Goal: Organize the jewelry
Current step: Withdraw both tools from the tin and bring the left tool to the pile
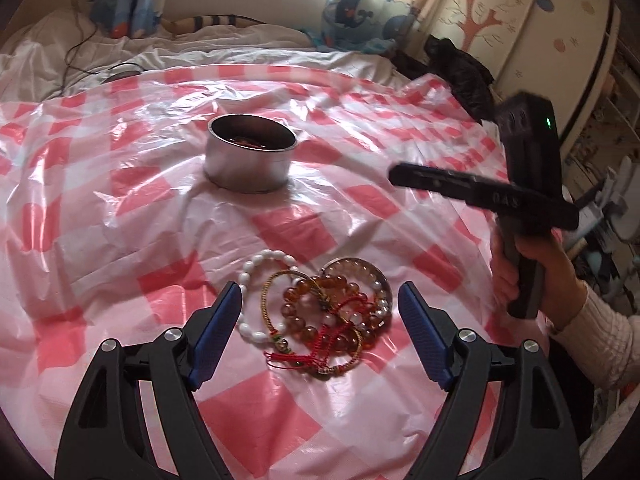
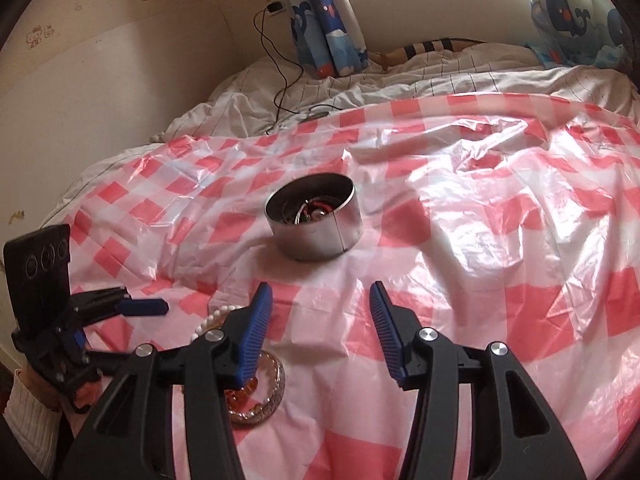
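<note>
A pile of bracelets point(image 1: 320, 312) lies on the pink checked plastic sheet point(image 1: 120, 208): a white bead bracelet point(image 1: 256, 276), amber bead bracelets point(image 1: 304, 300), a clear bead bangle point(image 1: 366, 276) and red and gold cords. My left gripper point(image 1: 320, 304) is open, its blue pads either side of the pile, just above it. A round metal tin point(image 1: 251, 158) stands further back with jewelry inside; it also shows in the right wrist view point(image 2: 316, 222). My right gripper point(image 2: 320, 300) is open and empty above the sheet, right of the pile point(image 2: 256, 396).
The sheet covers a bed with white bedding point(image 2: 360, 88). A black charger cable point(image 2: 276, 80) runs from the wall onto the bedding. Whale-print curtains point(image 2: 324, 20) hang behind. A black cloth point(image 1: 464, 72) lies at the sheet's far right edge.
</note>
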{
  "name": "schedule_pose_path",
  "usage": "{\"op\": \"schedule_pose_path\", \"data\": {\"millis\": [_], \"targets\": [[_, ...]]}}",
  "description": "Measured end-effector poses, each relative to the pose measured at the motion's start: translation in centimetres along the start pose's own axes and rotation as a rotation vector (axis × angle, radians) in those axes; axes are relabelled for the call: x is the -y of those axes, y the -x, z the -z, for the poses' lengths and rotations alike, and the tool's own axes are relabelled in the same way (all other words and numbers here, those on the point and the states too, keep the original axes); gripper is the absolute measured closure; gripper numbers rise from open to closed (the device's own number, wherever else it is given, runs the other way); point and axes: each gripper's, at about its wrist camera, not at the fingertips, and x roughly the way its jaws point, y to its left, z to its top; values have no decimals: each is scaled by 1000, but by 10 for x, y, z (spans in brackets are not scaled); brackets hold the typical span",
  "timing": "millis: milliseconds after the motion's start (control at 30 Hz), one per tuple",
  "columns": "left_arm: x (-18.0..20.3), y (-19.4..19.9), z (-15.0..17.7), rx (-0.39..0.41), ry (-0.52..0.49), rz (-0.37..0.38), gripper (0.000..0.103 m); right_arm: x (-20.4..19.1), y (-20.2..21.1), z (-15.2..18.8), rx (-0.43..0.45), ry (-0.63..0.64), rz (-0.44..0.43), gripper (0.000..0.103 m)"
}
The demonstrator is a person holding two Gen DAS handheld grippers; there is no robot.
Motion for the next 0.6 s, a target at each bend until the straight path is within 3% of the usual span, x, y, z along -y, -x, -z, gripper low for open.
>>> {"op": "schedule_pose_path", "data": {"millis": [333,600], "targets": [[-5,-20,4,-62,39,52,29,-10,-10,3,-22,24,-28,46],[-22,-34,6,-104,144,58,29,-12,-10,3,-20,27,-34,46]]}}
